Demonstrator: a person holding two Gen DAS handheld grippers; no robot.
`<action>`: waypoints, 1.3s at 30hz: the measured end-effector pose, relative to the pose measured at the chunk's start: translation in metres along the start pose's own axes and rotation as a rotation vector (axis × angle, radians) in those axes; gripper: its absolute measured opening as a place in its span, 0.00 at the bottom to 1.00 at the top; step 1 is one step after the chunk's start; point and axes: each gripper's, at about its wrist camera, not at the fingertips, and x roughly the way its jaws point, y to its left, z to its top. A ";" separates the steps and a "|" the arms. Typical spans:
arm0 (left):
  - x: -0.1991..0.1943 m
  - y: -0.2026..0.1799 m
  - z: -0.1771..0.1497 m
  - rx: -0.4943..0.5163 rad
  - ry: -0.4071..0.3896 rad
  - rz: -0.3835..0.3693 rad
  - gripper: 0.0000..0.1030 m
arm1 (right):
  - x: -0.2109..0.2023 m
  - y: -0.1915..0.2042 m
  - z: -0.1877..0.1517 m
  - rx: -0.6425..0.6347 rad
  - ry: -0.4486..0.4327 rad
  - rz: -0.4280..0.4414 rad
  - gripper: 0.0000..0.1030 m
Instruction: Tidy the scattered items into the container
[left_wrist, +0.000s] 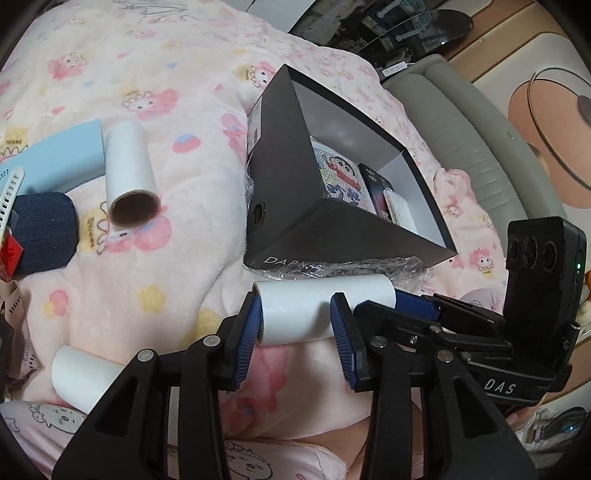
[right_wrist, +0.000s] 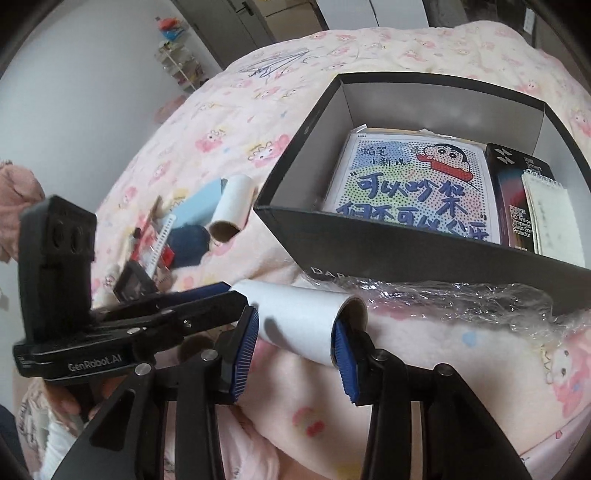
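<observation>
Both sets of jaws are closed on one white roll (left_wrist: 325, 314), which is held just above the pink blanket (left_wrist: 166, 258): the left gripper (left_wrist: 299, 325) is clamped across its left end, and the right gripper (right_wrist: 295, 332) across its right end, blue pads pressed against the paper on either side. Starting from the left in the left wrist view, a blue box (left_wrist: 62, 155) and a dark denim pouch (left_wrist: 44, 232) are seen lying at the edge, with a second roll (left_wrist: 129, 177) beside them and a third roll (left_wrist: 81, 380) nearer the camera. To the right, the black box (left_wrist: 295, 206) is found standing open just behind the held roll, on crinkled clear plastic (right_wrist: 461, 299). Inside it, a cartoon picture (right_wrist: 413, 188), a dark packet (right_wrist: 506, 192) and a small notepad (right_wrist: 550, 218) are laid side by side.
</observation>
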 end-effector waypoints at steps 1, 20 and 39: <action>0.001 0.001 0.000 -0.006 0.002 -0.003 0.37 | 0.001 -0.002 -0.001 0.009 0.004 0.008 0.36; -0.050 -0.070 0.036 0.098 -0.200 -0.032 0.37 | -0.073 -0.004 0.032 -0.035 -0.146 0.063 0.35; 0.112 -0.095 0.144 -0.019 0.067 0.153 0.39 | -0.005 -0.127 0.158 -0.082 0.036 -0.033 0.35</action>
